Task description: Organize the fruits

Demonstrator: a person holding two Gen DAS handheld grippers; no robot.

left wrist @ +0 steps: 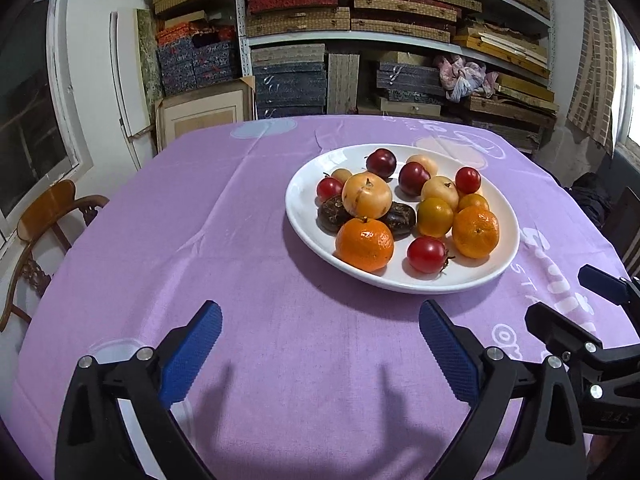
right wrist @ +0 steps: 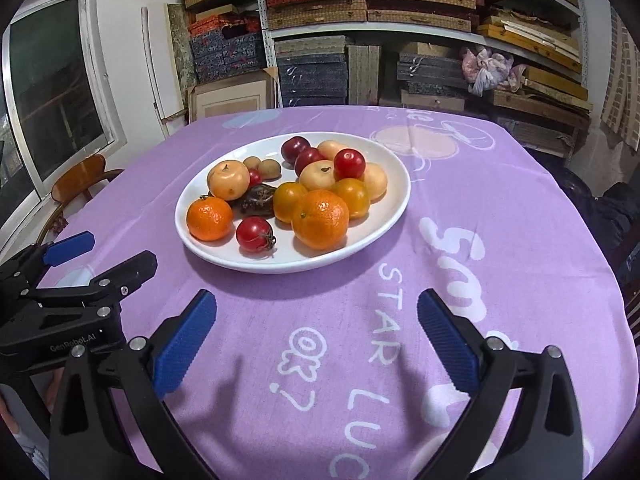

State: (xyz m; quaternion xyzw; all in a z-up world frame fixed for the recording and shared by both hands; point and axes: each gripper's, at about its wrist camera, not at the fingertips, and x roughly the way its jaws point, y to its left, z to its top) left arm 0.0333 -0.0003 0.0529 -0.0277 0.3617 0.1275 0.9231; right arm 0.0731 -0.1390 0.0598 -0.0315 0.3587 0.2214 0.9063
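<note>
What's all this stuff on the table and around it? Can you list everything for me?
plate: one, white, middle of the table
mandarins: two, orange, front of the plate
other fruit: about a dozen, red, yellow, tan and dark brown, on the plate
tablecloth: one, purple with white letters, covering the table
chair: one, brown wood, left of the table
shelves: stacked boxes, behind the table
left claw: black with blue pads, open, empty
right claw: same, open, empty

"STAR" stands on the purple tablecloth — "GenRobot.AI" on the left hand-held gripper
</note>
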